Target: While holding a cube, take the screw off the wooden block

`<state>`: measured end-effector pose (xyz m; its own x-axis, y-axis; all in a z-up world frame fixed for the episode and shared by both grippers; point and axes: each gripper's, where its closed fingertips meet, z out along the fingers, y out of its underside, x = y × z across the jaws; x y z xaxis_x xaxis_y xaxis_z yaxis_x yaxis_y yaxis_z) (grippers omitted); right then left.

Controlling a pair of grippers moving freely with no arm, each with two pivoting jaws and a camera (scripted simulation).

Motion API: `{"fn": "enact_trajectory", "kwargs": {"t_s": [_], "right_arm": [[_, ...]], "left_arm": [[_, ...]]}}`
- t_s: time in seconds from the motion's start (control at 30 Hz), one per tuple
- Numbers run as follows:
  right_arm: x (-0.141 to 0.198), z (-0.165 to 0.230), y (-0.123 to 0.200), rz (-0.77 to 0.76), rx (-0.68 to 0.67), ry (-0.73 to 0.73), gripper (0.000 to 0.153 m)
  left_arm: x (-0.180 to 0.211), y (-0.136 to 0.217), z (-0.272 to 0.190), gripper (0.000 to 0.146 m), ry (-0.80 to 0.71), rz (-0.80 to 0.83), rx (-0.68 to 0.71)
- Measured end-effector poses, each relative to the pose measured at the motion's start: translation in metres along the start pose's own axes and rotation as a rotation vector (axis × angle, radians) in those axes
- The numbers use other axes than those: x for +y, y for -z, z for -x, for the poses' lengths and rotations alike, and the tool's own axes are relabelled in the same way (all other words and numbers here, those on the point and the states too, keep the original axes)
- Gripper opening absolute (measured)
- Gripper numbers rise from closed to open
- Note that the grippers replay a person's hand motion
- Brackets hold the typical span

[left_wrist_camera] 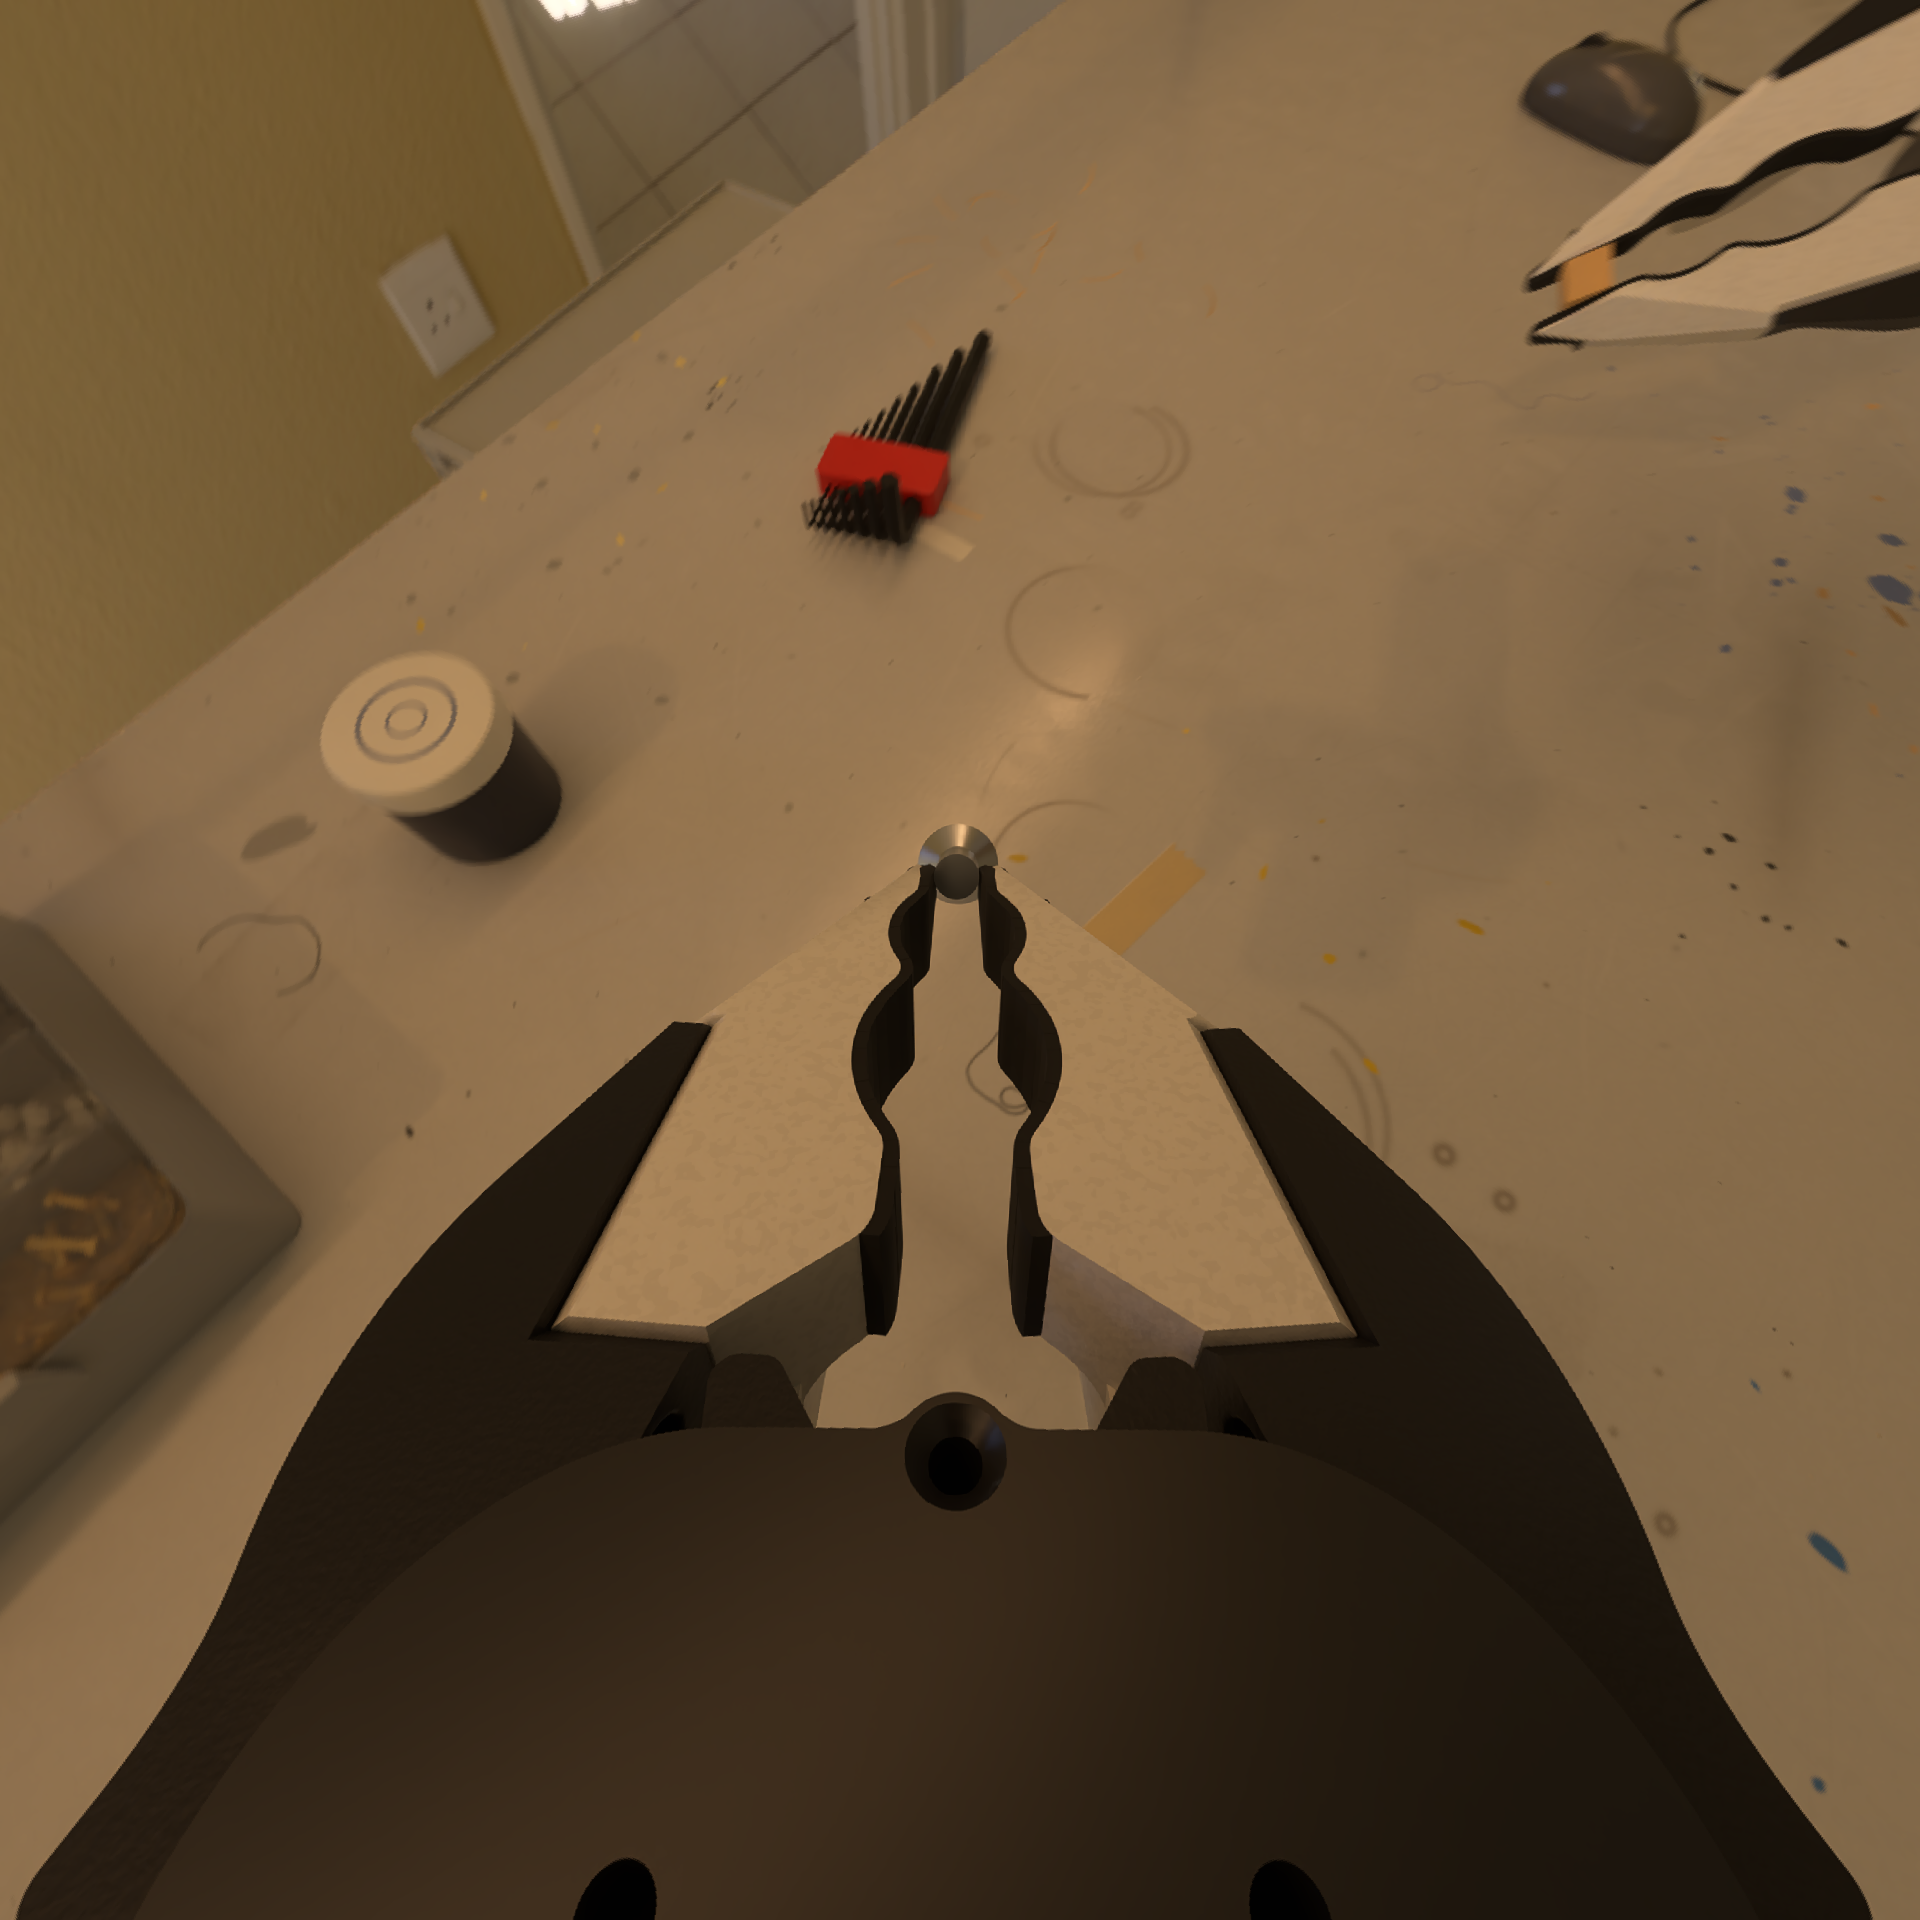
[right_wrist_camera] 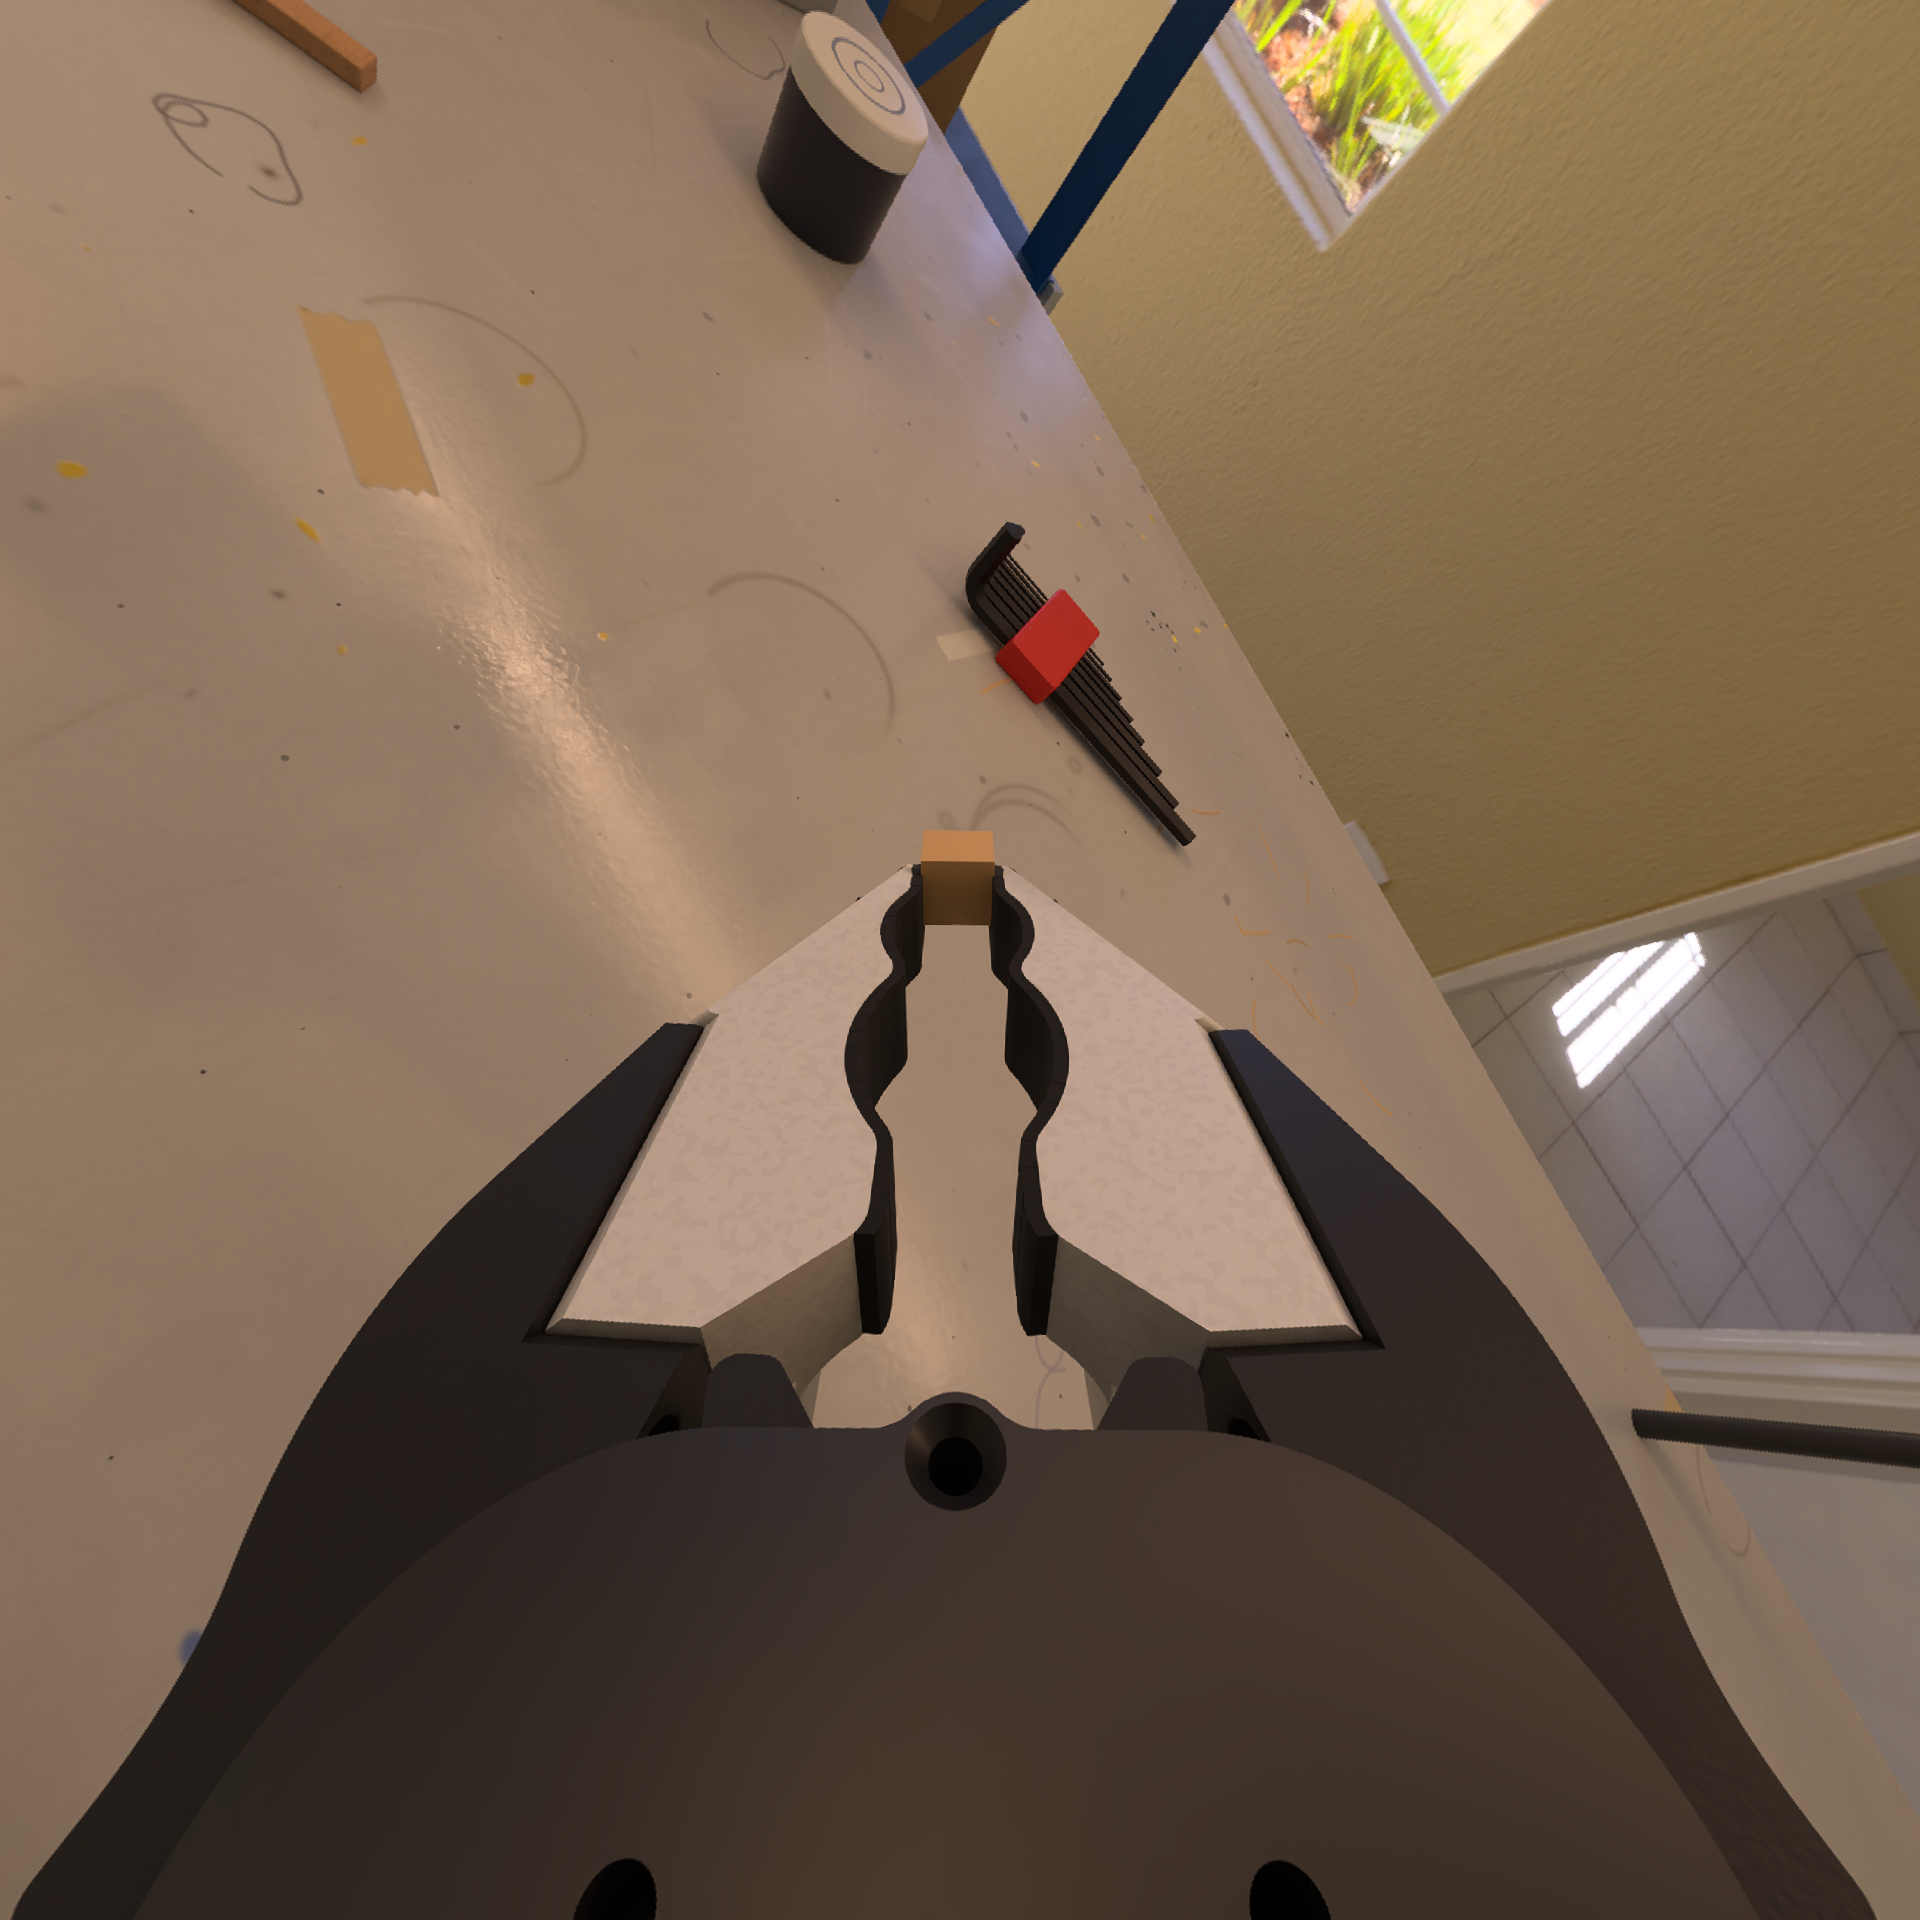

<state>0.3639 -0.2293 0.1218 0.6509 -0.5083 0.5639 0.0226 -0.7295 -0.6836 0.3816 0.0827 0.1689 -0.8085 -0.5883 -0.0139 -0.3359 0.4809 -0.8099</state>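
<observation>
My left gripper (left_wrist_camera: 956, 881) is shut on a small grey metal screw (left_wrist_camera: 957, 854), pinched at the fingertips above the pale table (left_wrist_camera: 1351, 727). My right gripper (right_wrist_camera: 956, 888) is shut on a small tan wooden cube (right_wrist_camera: 957, 873), also held at the fingertips over the table. In the left wrist view the right gripper (left_wrist_camera: 1558, 307) shows at the top right with the cube (left_wrist_camera: 1588, 275) between its tips. A wooden piece (right_wrist_camera: 312, 42) lies at the top left of the right wrist view, mostly cut off by the frame.
A hex key set in a red holder (left_wrist_camera: 883, 473) (right_wrist_camera: 1047, 644) lies mid-table. A black jar with a white lid (left_wrist_camera: 436, 743) (right_wrist_camera: 847, 125) stands near the edge. A grey tray (left_wrist_camera: 156, 1091) sits at the left and a grey mouse (left_wrist_camera: 1610, 99) at the far right.
</observation>
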Motion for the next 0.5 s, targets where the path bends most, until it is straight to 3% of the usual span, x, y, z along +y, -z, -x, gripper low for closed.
{"fn": "enact_trajectory", "kwargs": {"t_s": [0.27, 0.5], "right_arm": [[0.0, -0.002, 0.001, 0.001, 0.003, -0.005, 0.011], [0.003, -0.006, 0.002, 0.012, 0.017, -0.02, 0.011]], "left_arm": [[-0.037, 0.001, -0.052, 0.008, -0.234, -0.116, 0.107], [-0.058, -0.036, -0.119, 0.008, -0.378, -0.106, 0.194]]}}
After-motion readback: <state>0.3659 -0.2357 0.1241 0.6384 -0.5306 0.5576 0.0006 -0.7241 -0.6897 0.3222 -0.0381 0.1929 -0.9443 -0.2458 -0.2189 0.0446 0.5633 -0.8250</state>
